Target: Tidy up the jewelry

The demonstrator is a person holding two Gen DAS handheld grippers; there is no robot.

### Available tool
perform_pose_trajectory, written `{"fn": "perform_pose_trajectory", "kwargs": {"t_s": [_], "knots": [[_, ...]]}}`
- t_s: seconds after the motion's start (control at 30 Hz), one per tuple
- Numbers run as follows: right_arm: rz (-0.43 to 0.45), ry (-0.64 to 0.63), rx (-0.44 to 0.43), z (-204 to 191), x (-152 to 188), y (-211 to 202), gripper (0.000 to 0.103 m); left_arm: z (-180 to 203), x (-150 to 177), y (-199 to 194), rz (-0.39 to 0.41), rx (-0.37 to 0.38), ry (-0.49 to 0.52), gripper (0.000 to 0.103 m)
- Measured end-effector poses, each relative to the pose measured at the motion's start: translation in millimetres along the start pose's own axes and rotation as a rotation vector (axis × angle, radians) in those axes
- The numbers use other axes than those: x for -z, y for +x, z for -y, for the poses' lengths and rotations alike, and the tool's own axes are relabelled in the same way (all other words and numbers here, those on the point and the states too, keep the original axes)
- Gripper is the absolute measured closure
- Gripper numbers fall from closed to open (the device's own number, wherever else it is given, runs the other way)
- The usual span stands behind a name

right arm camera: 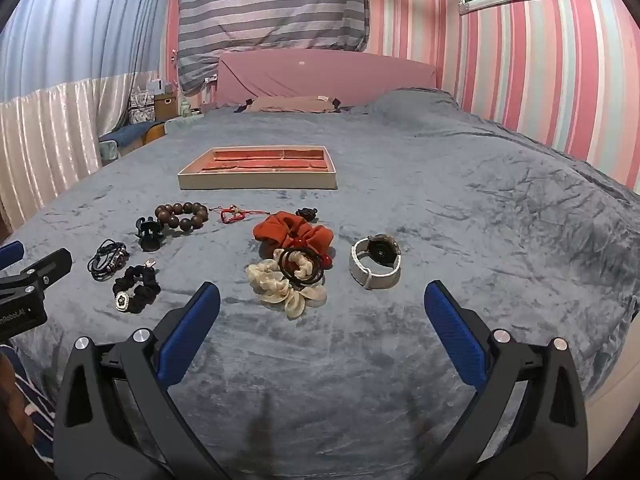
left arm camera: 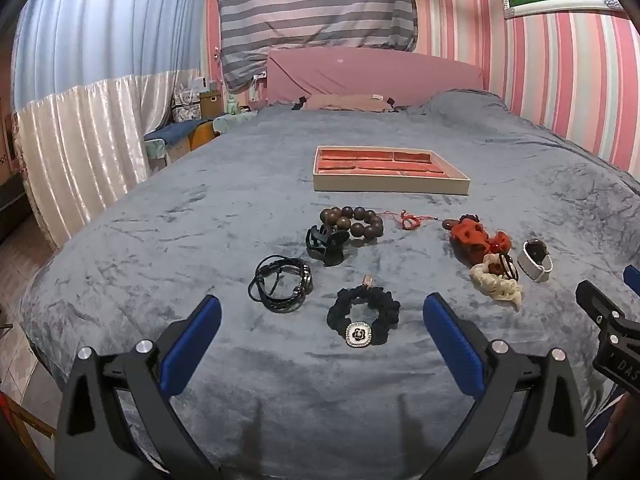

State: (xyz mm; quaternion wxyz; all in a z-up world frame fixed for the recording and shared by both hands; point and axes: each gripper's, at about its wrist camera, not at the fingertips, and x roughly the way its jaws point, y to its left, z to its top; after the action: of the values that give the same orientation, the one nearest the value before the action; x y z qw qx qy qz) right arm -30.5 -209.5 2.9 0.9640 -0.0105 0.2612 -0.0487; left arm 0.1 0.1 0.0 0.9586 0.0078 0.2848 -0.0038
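From the left wrist view, the left gripper (left arm camera: pixel 322 320) hangs over the near edge of a bed (left arm camera: pixel 200 216) covered in a grey-blue blanket, its blue-padded fingers (left arm camera: pixel 192 340) spread wide with nothing pinched; a black scrunchie (left arm camera: pixel 363 316) with a square jewelled clasp lies on the blanket between the fingertips, untouched; to its left lies a black cord bracelet (left arm camera: pixel 281 284); beyond them a black claw clip (left arm camera: pixel 326 246) touches a brown bead bracelet (left arm camera: pixel 354 222); a thin red string bracelet (left arm camera: pixel 408 219) lies just to the right of the beads; further right a rust-red scrunchie (left arm camera: pixel 474 240), a cream scrunchie (left arm camera: pixel 496 282) and a watch (left arm camera: pixel 536 260) with a pale strap sit close together; a shallow jewelry tray (left arm camera: pixel 390 188) with red-lined compartments stands further up the bed, well apart from the pieces; part of the right gripper shows at the right edge.

From the right wrist view, the right gripper (right arm camera: pixel 322 308) also has its fingers (right arm camera: pixel 452 328) spread wide and empty; the cream scrunchie (right arm camera: pixel 280 288), with black hair ties (right arm camera: pixel 300 266) lying on it, sits just beyond the fingertips; the rust-red scrunchie (right arm camera: pixel 292 230) touches it from behind; the watch (right arm camera: pixel 376 262) lies to the right; the jewelry tray (right arm camera: pixel 256 180) stands beyond, its compartments showing no jewelry; the other pieces lie to the left.
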Motion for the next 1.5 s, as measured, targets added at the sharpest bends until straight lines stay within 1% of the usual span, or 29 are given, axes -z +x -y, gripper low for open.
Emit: {"fn": "perform_pose_trajectory", "kwargs": {"t_s": [0.1, 0.3, 0.33, 0.43, 0.5, 1.5], "knots": [[0.004, 0.004, -0.003, 2, -1, 5, 0.004, 0, 0, -1, 0.001, 0.004, 0.0, 0.004], [0.016, 0.008, -0.011, 3, 1, 1, 0.004, -4, 1, -5, 0.009, 0.004, 0.007, 0.004], [0.018, 0.008, -0.012, 2, 1, -3, 0.004, -1, 1, 1, -0.003, -0.004, 0.007, 0.004], [0.023, 0.011, -0.02, 2, 5, -17, 0.004, -2, 1, 1, -0.002, -0.005, 0.006, 0.004], [-0.006, 0.002, 0.005, 1, 0, 1, 0.004, 0, 1, 1, -0.002, -0.008, 0.011, 0.004], [-0.007, 0.0, 0.007, 5, 1, 3, 0.004, -2, 3, 1, -0.004, -0.011, 0.017, 0.004]]}}
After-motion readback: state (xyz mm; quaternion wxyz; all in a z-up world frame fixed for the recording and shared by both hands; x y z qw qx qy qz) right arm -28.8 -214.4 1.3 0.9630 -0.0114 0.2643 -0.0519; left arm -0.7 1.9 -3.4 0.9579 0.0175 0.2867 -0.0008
